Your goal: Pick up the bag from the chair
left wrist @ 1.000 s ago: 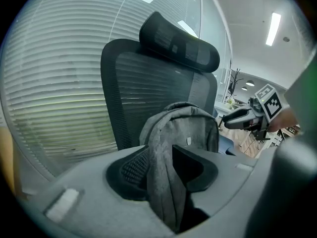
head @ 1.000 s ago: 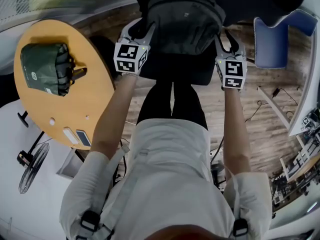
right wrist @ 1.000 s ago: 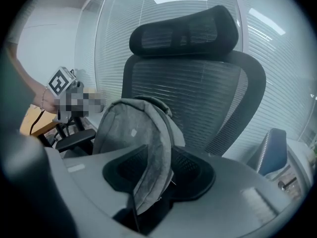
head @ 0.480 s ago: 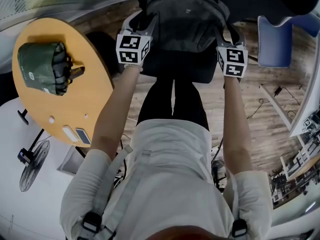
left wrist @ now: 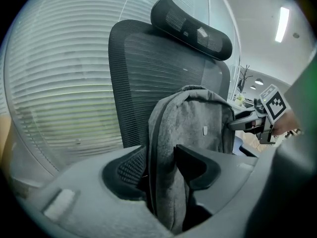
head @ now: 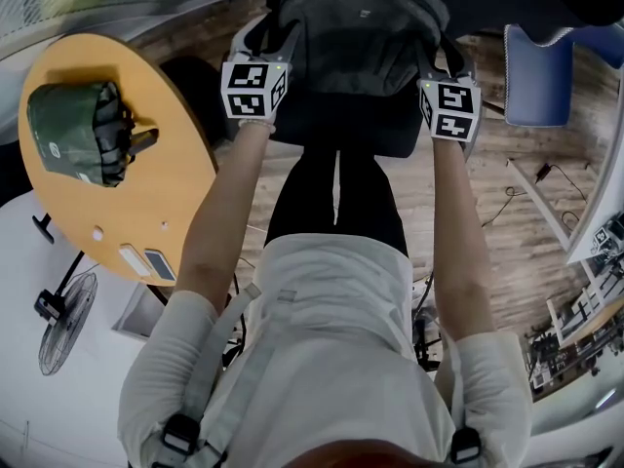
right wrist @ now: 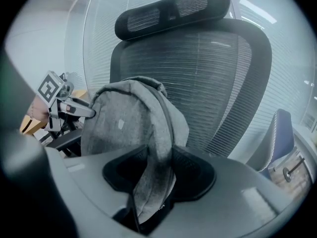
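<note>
A grey backpack [head: 361,27] stands upright on the seat [head: 341,125] of a black mesh office chair, leaning on its back [left wrist: 148,68]. My left gripper [head: 268,42] is shut on the bag's left side, with grey fabric [left wrist: 166,182] pinched between its jaws. On the opposite side my right gripper [head: 439,57] is shut on the bag, a fold of fabric [right wrist: 153,182] clamped between its pads. Each gripper view also shows the other gripper across the bag: the right gripper [left wrist: 247,123] and the left gripper [right wrist: 64,108].
A round wooden table [head: 166,193] stands at the left, carrying a folded green bag [head: 78,130] and two small devices [head: 146,261]. A blue chair [head: 546,76] is at the right. A fan [head: 63,325] stands lower left. Cables lie on the wooden floor [head: 517,203].
Both grippers have moved forward, up the head view, onto the bag's two sides. The bag sits slightly farther up the frame than before.
</note>
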`<state>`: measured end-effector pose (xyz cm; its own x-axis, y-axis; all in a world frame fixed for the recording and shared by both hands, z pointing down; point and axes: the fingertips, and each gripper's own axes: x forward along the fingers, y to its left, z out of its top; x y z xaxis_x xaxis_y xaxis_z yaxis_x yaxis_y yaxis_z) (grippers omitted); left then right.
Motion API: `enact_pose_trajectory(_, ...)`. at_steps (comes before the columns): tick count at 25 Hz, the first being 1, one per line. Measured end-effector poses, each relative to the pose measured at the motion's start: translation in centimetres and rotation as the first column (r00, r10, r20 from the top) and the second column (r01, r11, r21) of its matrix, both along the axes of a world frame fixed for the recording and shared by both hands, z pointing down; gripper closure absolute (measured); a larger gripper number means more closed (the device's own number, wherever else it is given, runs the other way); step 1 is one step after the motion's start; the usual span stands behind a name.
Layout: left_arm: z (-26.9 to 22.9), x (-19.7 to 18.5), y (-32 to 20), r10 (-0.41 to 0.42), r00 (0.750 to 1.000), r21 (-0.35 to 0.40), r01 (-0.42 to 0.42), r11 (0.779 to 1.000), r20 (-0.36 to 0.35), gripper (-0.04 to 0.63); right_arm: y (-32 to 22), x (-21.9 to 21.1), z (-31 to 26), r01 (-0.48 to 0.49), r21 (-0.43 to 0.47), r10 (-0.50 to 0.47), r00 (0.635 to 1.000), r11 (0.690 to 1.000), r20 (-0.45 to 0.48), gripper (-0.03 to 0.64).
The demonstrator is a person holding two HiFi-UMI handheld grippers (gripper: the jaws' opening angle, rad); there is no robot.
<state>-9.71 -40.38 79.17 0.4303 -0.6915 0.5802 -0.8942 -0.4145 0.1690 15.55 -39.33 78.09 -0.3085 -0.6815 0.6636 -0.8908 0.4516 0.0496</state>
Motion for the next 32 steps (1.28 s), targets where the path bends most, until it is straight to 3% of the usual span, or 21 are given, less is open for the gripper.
enact_pose_trajectory(4, 0.0, 0.8, 0.0, 0.026, 1.0, 0.001, -0.026, 1.0, -0.007, 0.48, 0.0, -0.1, -0.1, 0.003, 0.004, -0.003, 1.0, 1.0, -0.018, 0.492)
enact_pose_trajectory(7, -0.2, 0.9, 0.4, 0.032, 0.999, -0.01, -0.032, 0.999, -0.027, 0.506, 0.5, -0.1, -0.2, 0.004, 0.002, -0.004, 1.0, 1.0, -0.025, 0.521)
enact_pose_trajectory(18, -1.8, 1.1, 2.4, 0.026, 0.998, -0.029, -0.028, 0.999, -0.064, 0.525, 2.7, -0.2, -1.9, 0.015, -0.003, -0.015, 1.0, 1.0, -0.011, 0.552)
enact_pose_trajectory(32, -5.0, 1.1, 3.9, 0.023, 0.997, 0.004, -0.023, 1.0, -0.078, 0.531, 4.5, -0.4, -5.3, 0.025, 0.035, -0.025, 1.0, 0.999, 0.013, 0.558)
